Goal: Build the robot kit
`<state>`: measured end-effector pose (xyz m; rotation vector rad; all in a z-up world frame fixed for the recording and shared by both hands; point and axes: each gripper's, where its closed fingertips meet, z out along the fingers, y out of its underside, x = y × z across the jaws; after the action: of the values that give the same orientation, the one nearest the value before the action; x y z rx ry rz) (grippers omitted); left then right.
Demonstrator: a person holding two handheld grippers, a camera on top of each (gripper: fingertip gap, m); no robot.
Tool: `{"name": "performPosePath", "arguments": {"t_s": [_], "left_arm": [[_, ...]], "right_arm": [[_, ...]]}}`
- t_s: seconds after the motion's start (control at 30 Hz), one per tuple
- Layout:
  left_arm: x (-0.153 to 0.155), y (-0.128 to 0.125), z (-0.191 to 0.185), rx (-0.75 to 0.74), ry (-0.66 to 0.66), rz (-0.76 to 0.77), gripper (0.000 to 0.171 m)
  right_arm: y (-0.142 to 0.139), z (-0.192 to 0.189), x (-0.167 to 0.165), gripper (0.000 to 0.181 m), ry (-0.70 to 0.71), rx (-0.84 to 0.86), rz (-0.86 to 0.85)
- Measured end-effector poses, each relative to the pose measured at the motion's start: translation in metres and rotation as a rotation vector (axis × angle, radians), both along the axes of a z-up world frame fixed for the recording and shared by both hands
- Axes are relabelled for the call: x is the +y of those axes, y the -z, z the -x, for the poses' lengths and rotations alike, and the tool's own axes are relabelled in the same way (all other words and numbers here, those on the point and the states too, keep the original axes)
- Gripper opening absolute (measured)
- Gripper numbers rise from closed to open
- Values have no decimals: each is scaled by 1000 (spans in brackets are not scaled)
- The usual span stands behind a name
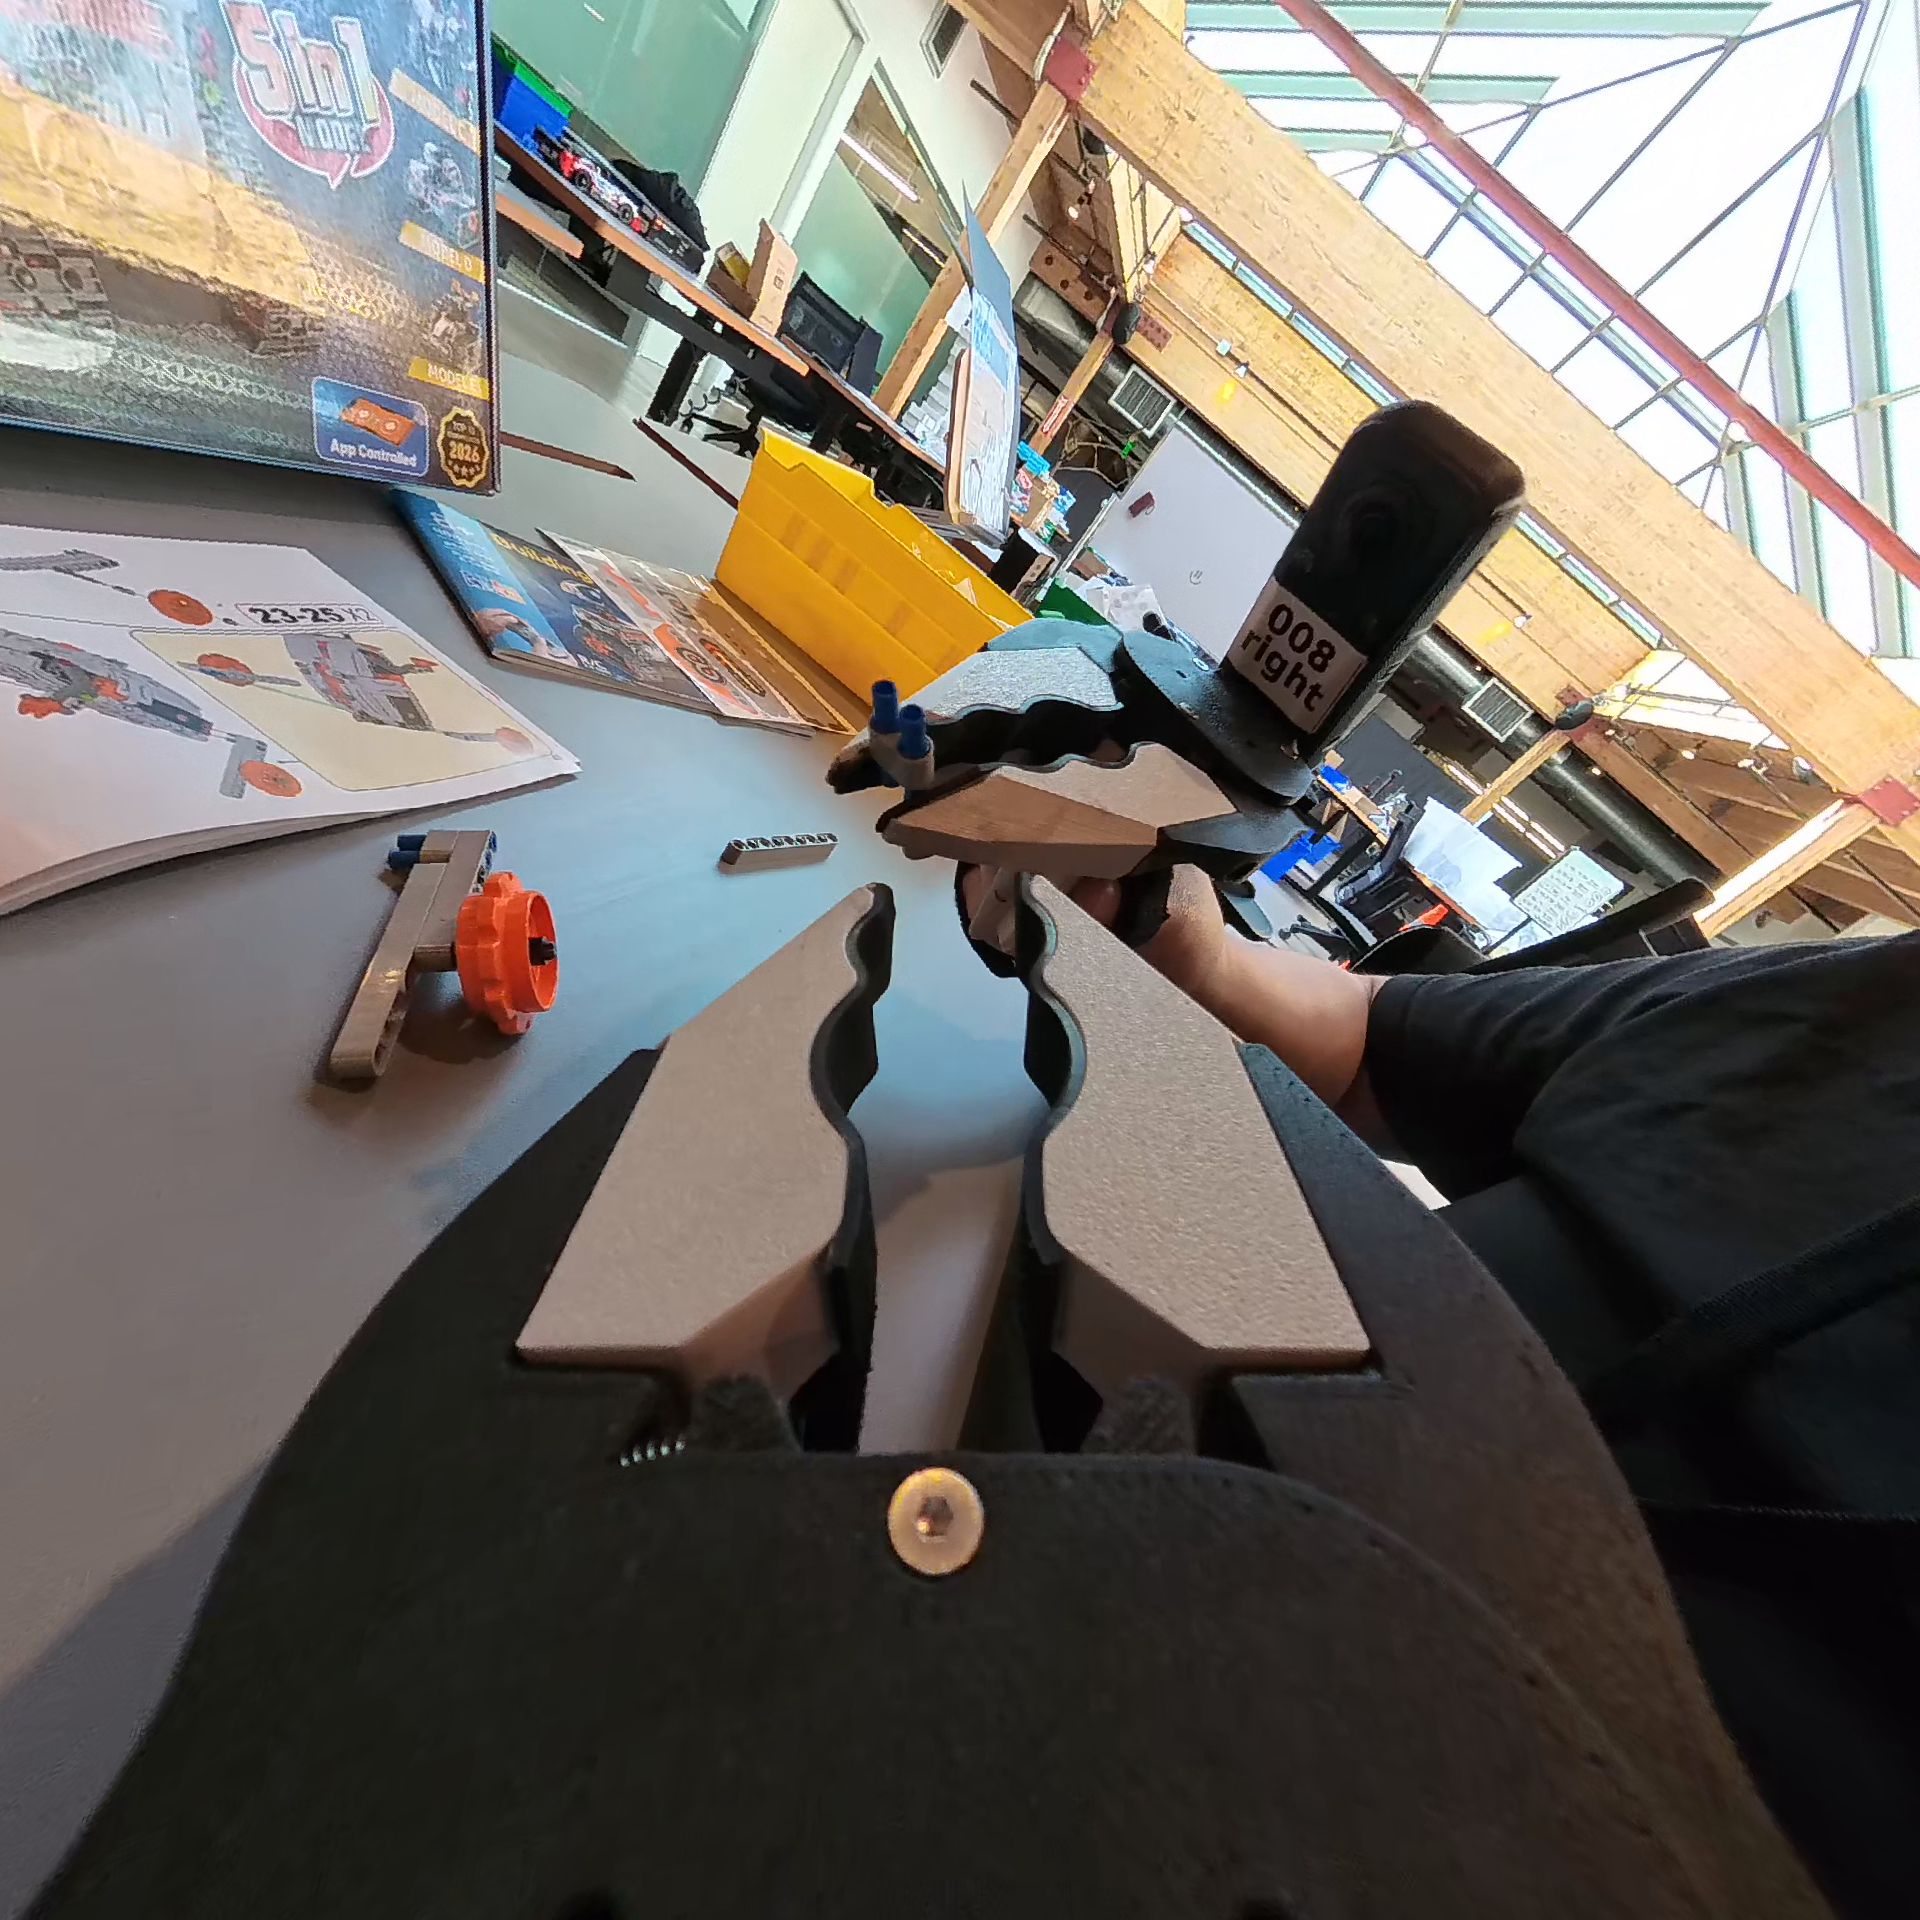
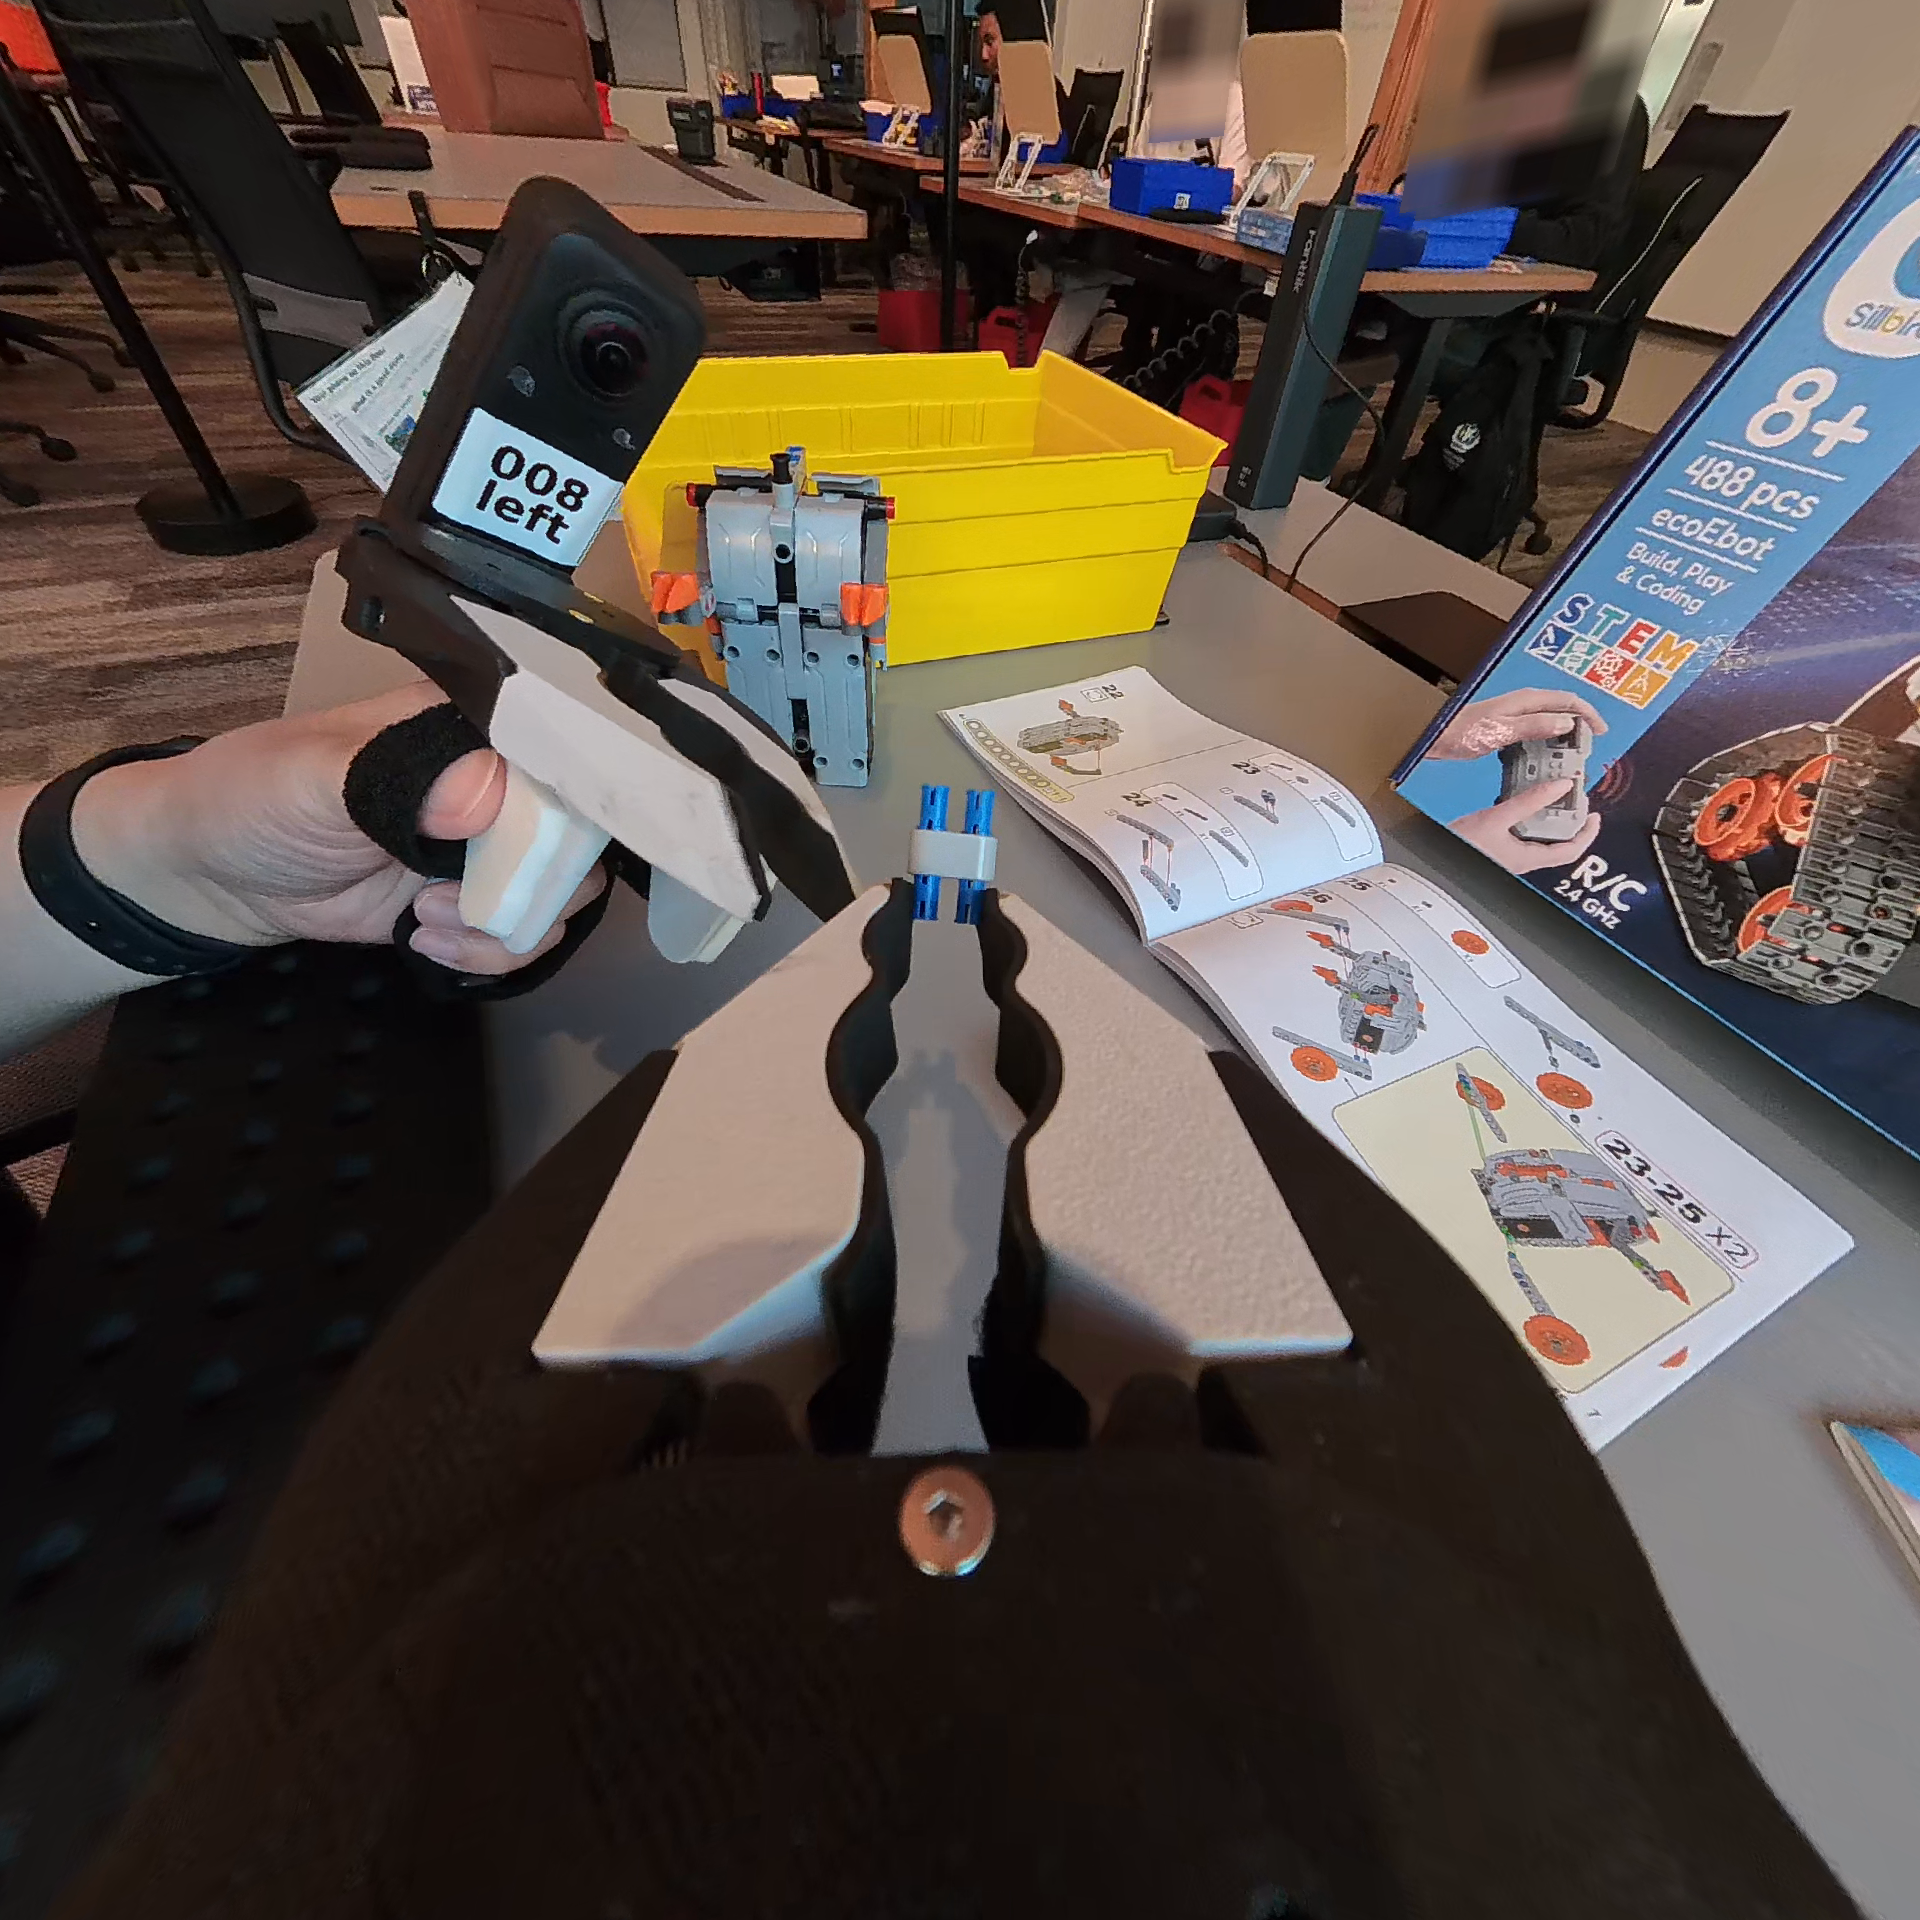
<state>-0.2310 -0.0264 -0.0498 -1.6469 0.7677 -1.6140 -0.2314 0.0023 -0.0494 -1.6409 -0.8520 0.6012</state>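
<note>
My right gripper [image 2: 945, 914] is shut on a small grey connector with two blue pins [image 2: 951, 852] and holds it above the grey table [image 2: 1195, 644]. It also shows in the left wrist view [image 1: 878, 779], with the connector [image 1: 902, 740] at its tips. My left gripper [image 1: 958, 909] is open and empty, just below and in front of the right one. A grey beam with an orange gear and blue pins [image 1: 436, 945] lies on the table to its left. A short grey beam [image 1: 777, 850] lies further out.
An open instruction booklet [image 2: 1455, 1039] lies on the right. A large toy box [image 2: 1714, 675] stands behind it. A yellow bin [image 2: 935, 499] sits at the back with a partly built grey model [image 2: 795, 634] upright before it. A second booklet [image 1: 582, 623] lies near the bin. Both grippers' tips are close together, under 4 cm apart.
</note>
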Motion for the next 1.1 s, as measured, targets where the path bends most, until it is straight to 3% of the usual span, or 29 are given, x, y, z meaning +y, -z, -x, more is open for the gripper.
{"name": "performPosePath", "arguments": {"t_s": [1.1], "left_arm": [[-1, 5, -2, 25, 2, -2, 20]], "right_arm": [[0, -2, 0, 11, -6, 18, 10]]}}
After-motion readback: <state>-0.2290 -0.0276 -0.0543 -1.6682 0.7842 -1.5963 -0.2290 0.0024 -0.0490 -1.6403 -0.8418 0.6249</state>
